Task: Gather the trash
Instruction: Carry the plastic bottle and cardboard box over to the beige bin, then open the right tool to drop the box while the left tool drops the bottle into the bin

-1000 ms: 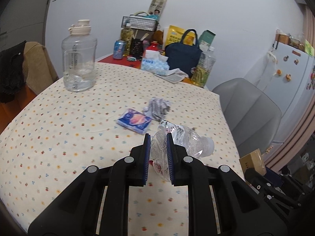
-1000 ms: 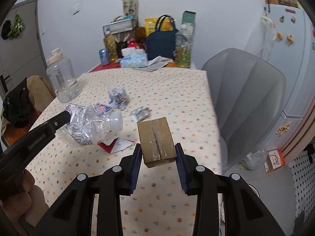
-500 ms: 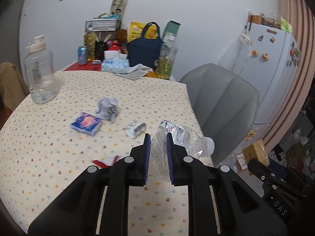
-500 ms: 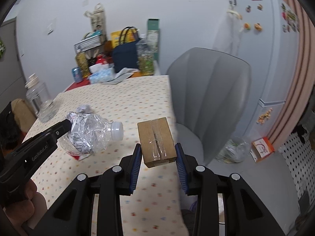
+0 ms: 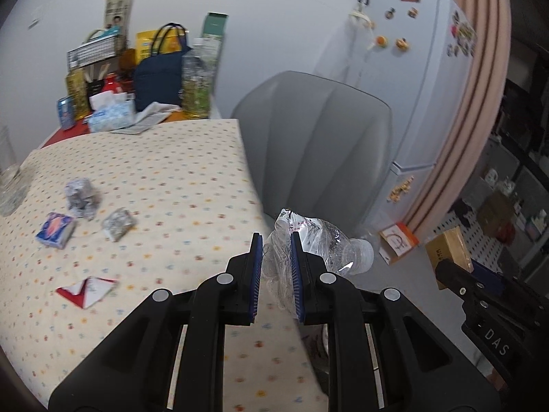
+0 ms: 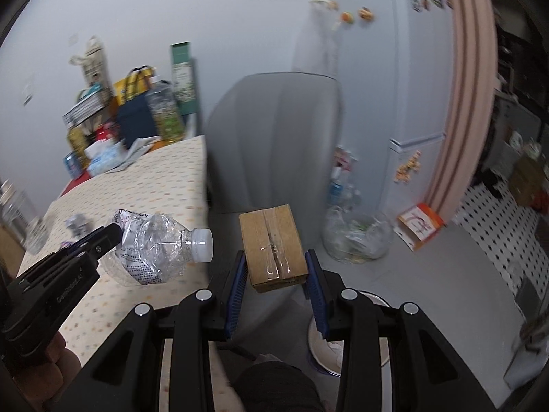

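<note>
At centre left in our right wrist view, our left gripper (image 6: 115, 237) pinches the crushed bottle (image 6: 154, 247), its cap pointing right. At lower centre, our right gripper (image 6: 276, 283) clamps the cardboard box (image 6: 272, 247) between its pads, the box jutting forward beyond them.

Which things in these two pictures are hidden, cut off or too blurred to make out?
- White bin, right wrist view: mostly hidden behind the right gripper holding the cardboard box; contents unclear.
- Crushed bottle, left wrist view: its base is hidden between the fingers of the left gripper.
- Glass jug, left wrist view: cut off by the left edge.
- Clear bag, right wrist view: contents blurred.
</note>
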